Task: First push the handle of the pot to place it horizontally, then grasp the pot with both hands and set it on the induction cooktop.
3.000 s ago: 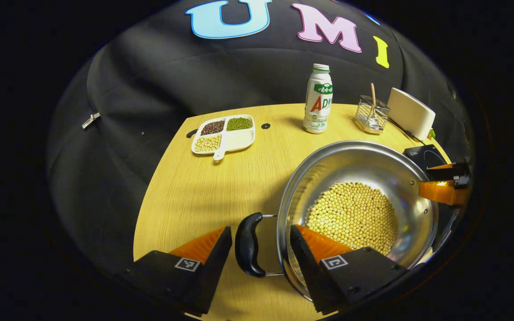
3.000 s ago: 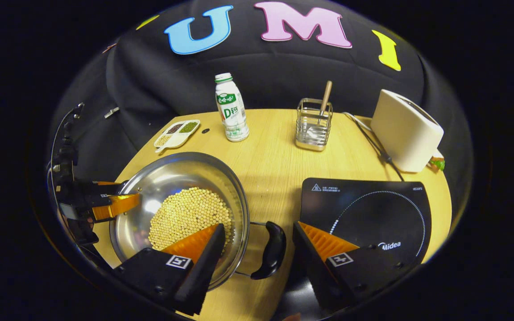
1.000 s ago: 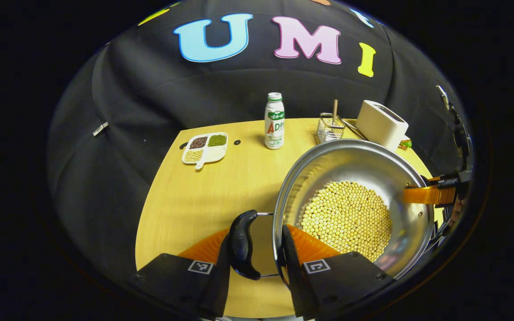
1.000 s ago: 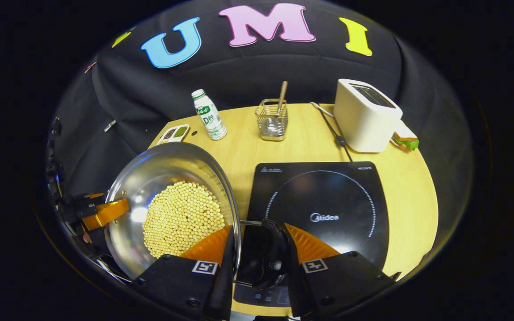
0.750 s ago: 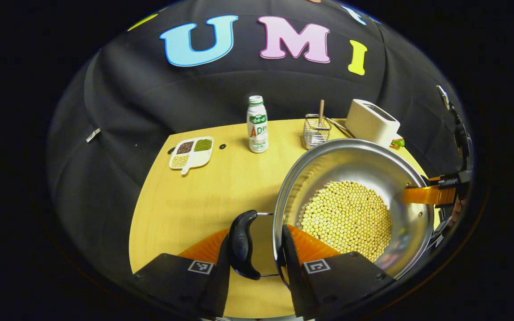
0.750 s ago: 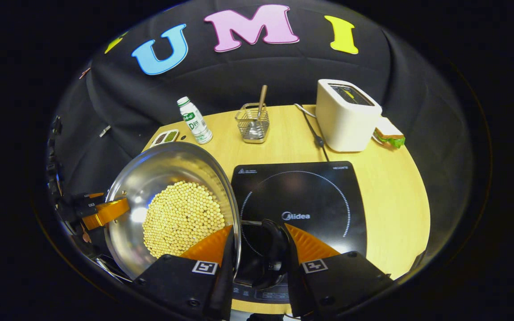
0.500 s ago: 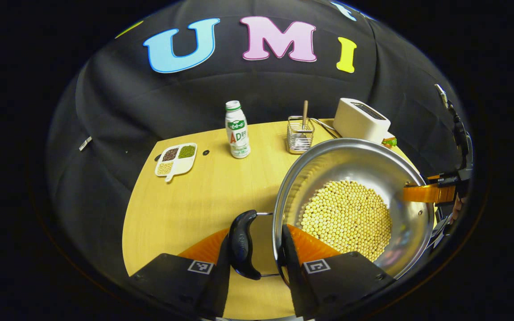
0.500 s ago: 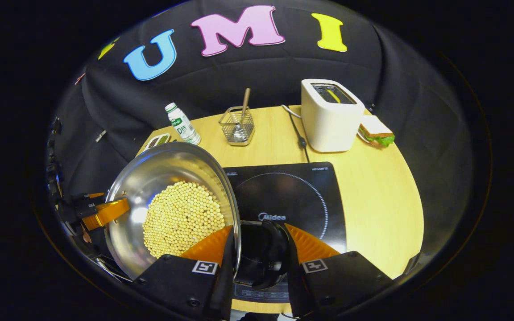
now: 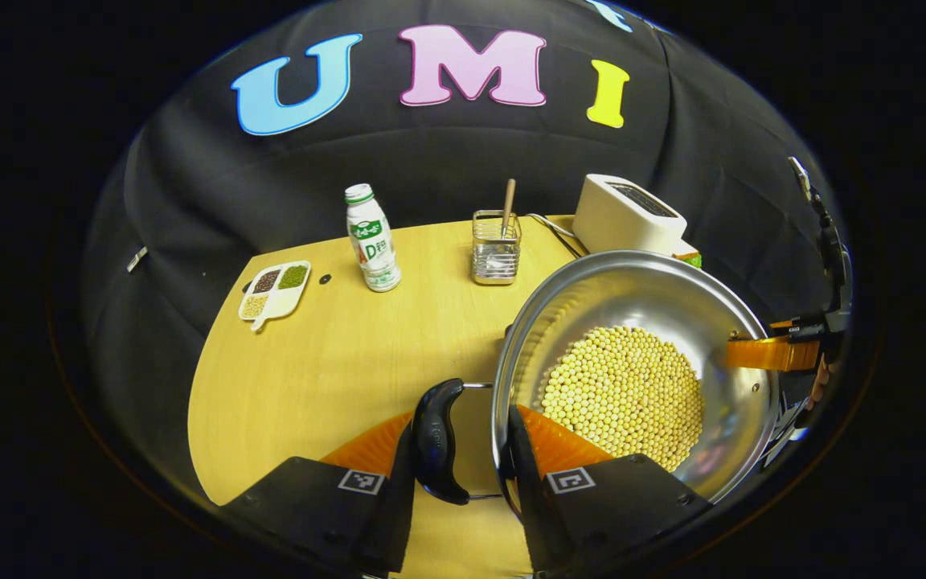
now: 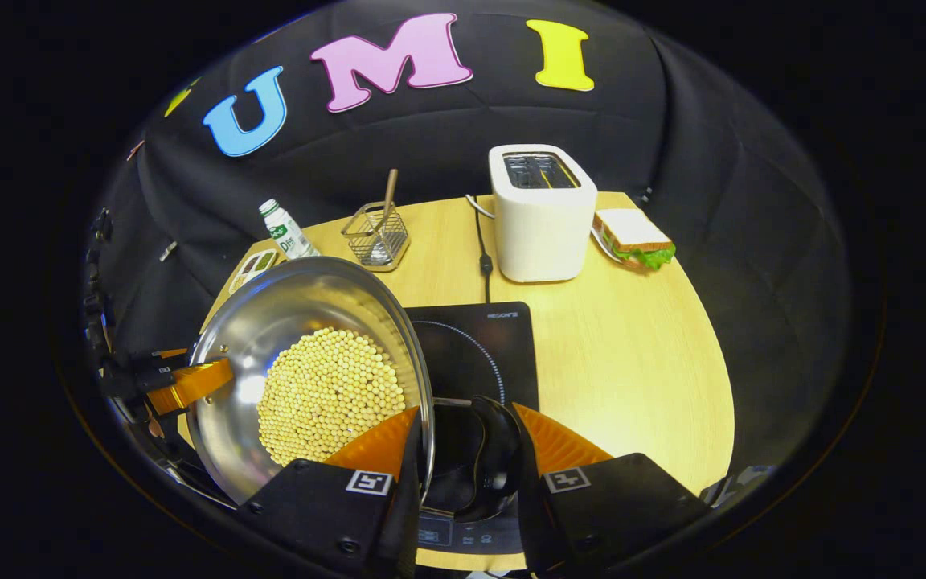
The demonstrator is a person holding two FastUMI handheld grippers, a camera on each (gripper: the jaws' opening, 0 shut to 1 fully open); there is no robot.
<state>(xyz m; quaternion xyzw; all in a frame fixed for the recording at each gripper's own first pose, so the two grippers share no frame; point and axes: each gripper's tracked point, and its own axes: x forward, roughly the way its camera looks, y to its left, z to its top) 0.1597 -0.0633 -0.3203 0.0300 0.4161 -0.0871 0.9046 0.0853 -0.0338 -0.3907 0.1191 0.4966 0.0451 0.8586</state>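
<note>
The left gripper (image 9: 457,450) is pinching the pot (image 9: 636,318) by its black left handle (image 9: 436,441), one finger outside the handle and the other inside the rim against the soybeans (image 9: 624,394); the right gripper (image 10: 463,454) is clamping the right handle (image 10: 493,458) in the same way. The pot is hanging in the air between them, partly over the induction cooktop (image 10: 475,342). The left gripper view is showing the bare left half of the wooden table (image 9: 326,362), the divided dish of beans (image 9: 274,287), the drink bottle (image 9: 372,239) and the wire utensil holder (image 9: 496,248), with the toaster (image 9: 628,215) peeking over the pot's rim. The right gripper view is giving the cooktop under the pot's right side, the whole toaster and a sandwich (image 10: 633,237) beside it. Three seconds ago both grippers were spread around the handles and the pot was sitting on the table left of the cooktop; since then both have closed, and over the last second the pot has been travelling rightward, covering more of the cooktop.
</note>
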